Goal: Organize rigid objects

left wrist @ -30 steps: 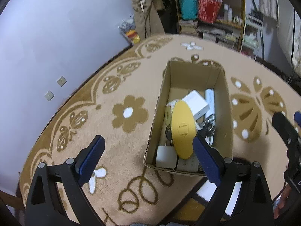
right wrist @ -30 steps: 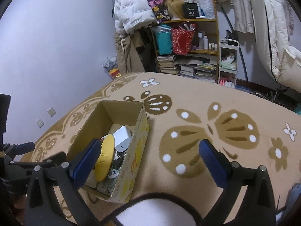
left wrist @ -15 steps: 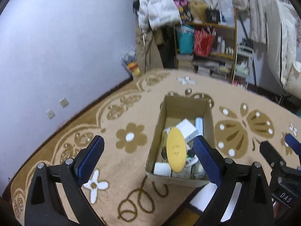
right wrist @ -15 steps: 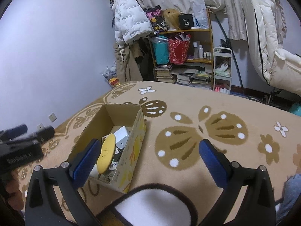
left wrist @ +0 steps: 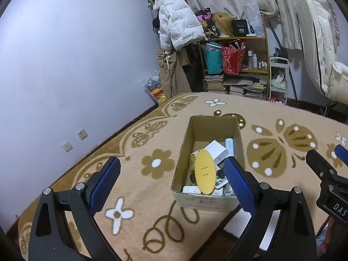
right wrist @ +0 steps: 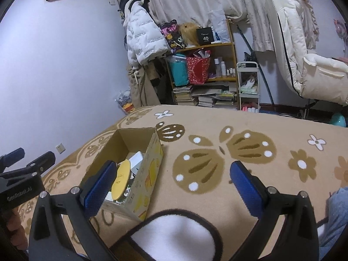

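Observation:
An open cardboard box (left wrist: 188,130) stands on the beige patterned carpet; it also shows in the right wrist view (right wrist: 152,163). It holds several objects: a yellow oval disc (left wrist: 204,174) (right wrist: 121,179), a white square adapter (left wrist: 216,152), a white cylinder (left wrist: 230,146) and small items beneath. My left gripper (left wrist: 171,181) is open and empty, raised above and in front of the box. My right gripper (right wrist: 171,183) is open and empty, to the right of the box.
A cluttered shelf (right wrist: 204,74) with books, bags and bottles stands at the back wall beside a hanging white jacket (right wrist: 143,41). A white fluffy mat (right wrist: 174,237) lies near the front. A white chair (right wrist: 304,65) is at the right.
Both grippers have lifted and pulled back from the box, so it looks smaller and more of the room shows. Both stayed open and empty.

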Tool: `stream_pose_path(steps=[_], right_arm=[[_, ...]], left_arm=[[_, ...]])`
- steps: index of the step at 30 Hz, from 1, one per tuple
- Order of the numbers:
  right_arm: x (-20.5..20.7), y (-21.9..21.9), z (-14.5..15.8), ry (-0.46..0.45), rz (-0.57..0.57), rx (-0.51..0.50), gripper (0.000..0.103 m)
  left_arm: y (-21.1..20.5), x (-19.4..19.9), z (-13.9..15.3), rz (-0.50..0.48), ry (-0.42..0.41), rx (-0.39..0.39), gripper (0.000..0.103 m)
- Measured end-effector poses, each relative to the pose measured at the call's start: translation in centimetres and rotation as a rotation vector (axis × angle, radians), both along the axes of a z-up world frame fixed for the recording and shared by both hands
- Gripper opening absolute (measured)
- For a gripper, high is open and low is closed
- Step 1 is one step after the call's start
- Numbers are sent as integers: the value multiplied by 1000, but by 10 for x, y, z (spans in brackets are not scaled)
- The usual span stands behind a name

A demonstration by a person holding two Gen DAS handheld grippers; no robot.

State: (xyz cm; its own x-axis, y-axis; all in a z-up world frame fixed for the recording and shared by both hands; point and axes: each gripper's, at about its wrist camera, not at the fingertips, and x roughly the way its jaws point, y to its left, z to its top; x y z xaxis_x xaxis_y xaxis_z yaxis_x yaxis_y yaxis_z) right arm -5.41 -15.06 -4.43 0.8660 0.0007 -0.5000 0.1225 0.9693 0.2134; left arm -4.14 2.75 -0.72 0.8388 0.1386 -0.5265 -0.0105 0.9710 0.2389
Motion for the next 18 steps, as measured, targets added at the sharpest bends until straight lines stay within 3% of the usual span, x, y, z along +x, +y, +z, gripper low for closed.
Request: stream_pose_path(steps=[9, 18], right_arm=[[2, 0, -13, 59, 2, -8, 103], [3, -3, -22, 106, -17, -3, 103]], left_arm=[[4, -3, 1, 29, 10, -36, 95], [-5, 0, -10, 21, 57, 10, 95]])
